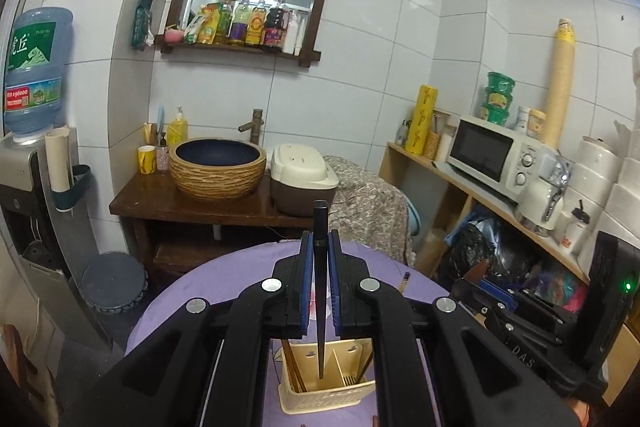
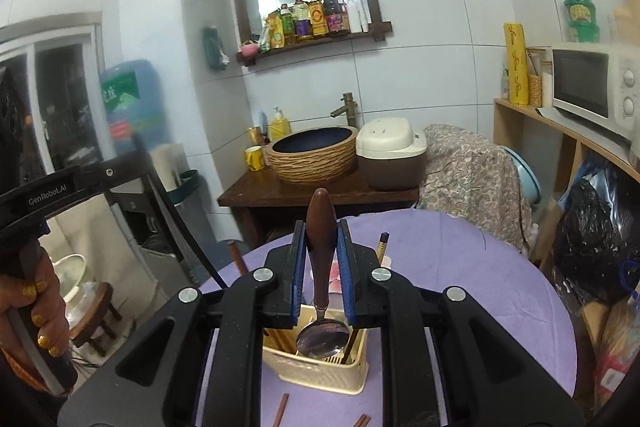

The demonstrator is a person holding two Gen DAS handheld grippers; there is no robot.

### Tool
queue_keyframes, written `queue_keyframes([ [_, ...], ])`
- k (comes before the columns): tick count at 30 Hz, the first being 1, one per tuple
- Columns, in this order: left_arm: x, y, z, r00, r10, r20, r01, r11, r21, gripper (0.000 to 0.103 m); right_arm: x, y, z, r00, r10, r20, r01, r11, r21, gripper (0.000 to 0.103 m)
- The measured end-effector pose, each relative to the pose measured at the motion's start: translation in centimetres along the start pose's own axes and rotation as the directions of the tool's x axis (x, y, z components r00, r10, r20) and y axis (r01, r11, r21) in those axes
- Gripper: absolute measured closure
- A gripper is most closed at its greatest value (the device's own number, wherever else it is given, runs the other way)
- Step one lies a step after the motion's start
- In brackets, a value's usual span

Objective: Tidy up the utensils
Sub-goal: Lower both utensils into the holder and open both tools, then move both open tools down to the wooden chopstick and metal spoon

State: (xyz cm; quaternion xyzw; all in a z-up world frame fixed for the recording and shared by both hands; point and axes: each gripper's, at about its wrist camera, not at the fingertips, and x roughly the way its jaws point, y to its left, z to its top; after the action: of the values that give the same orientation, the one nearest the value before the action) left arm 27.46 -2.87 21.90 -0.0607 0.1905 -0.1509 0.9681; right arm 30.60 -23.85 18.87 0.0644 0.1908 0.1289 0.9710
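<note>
Left gripper [image 1: 320, 247] clamps black chopstick [image 1: 320, 291], right gripper [image 2: 322, 247] spoon [image 2: 322, 337], both above holder [image 1: 326, 393]; lower vertically, prob. into separate compartments.

A cramped home kitchen corner — tiled walls, microwave [image 1: 494, 157], rice cooker [image 1: 301, 179], basin [image 1: 218, 167], oil bottles [image 1: 248, 23].
</note>
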Motion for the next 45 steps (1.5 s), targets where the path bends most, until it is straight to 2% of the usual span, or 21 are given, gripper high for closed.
queue_keyframes([
  [5, 2.5, 0.0, -2.8, 0.998, 0.066, -0.014, -0.065, 0.997, 0.031, 0.094, 3.4, -0.7, -2.7, 0.999, -0.042, -0.030, 0.043, 0.999, 0.012, 0.087],
  [13, 5.4, 1.7, -7.9, 0.989, 0.083, -0.125, -0.081, 0.996, 0.023, 0.094, 6.0, -1.5, -7.1, 0.992, -0.065, -0.108, 0.067, 0.998, 0.013, 0.087],
  [17, 6.1, 2.3, -9.2, 0.983, 0.085, -0.161, -0.081, 0.996, 0.031, 0.094, 6.3, -1.6, -8.5, 0.989, -0.075, -0.127, 0.074, 0.997, -0.013, 0.087],
  [22, 5.9, 2.2, -9.4, 0.985, 0.094, -0.147, -0.085, 0.994, 0.064, 0.094, 7.0, -2.1, -9.7, 0.985, -0.071, -0.160, 0.071, 0.997, -0.007, 0.087],
  [25, 5.6, 2.2, -9.4, 0.985, 0.085, -0.149, -0.078, 0.995, 0.058, 0.093, 6.7, -2.1, -10.2, 0.987, -0.070, -0.146, 0.069, 0.998, -0.012, 0.086],
  [27, 5.1, 2.2, -9.4, 0.987, 0.081, -0.140, -0.074, 0.996, 0.057, 0.082, 6.5, -2.1, -10.3, 0.987, -0.072, -0.143, 0.070, 0.997, -0.018, 0.080],
  [29, 4.1, 2.5, -9.6, 0.990, 0.080, -0.115, -0.075, 0.996, 0.049, 0.049, 5.9, -2.1, -10.4, 0.989, -0.076, -0.130, 0.074, 0.997, -0.017, 0.052],
  [30, 3.5, 2.5, -9.9, 0.992, 0.079, -0.103, -0.074, 0.996, 0.046, 0.045, 5.4, -2.1, -10.5, 0.990, -0.079, -0.114, 0.078, 0.997, -0.014, 0.048],
  [33, 1.5, 2.8, -11.3, 0.994, 0.060, -0.093, -0.056, 0.997, 0.044, 0.039, 3.4, -1.9, -10.9, 0.994, -0.079, -0.077, 0.078, 0.997, -0.020, 0.040],
  [35, 0.3, 2.8, -12.8, 0.994, 0.049, -0.102, -0.044, 0.998, 0.055, 0.030, 1.6, -1.6, -11.7, 0.995, -0.083, -0.049, 0.081, 0.996, -0.041, 0.023],
  [38, -1.1, 3.3, -15.1, 0.991, 0.078, -0.113, -0.071, 0.995, 0.068, 0.020, -0.3, -1.5, -13.1, 0.994, -0.100, -0.053, 0.097, 0.994, -0.059, 0.017],
  [40, -1.8, 4.0, -16.5, 0.987, 0.092, -0.134, -0.086, 0.995, 0.053, 0.019, -1.6, -1.6, -14.5, 0.992, -0.104, -0.076, 0.101, 0.994, -0.047, 0.011],
  [43, -2.6, 5.3, -18.8, 0.976, 0.105, -0.192, -0.104, 0.994, 0.017, 0.018, -3.8, -1.8, -16.8, 0.992, -0.086, -0.095, 0.084, 0.996, -0.025, 0.007],
  [45, -3.1, 6.1, -20.3, 0.965, 0.123, -0.232, -0.127, 0.992, 0.000, 0.018, -5.2, -2.0, -18.8, 0.989, -0.105, -0.108, 0.102, 0.994, -0.026, 0.006],
])
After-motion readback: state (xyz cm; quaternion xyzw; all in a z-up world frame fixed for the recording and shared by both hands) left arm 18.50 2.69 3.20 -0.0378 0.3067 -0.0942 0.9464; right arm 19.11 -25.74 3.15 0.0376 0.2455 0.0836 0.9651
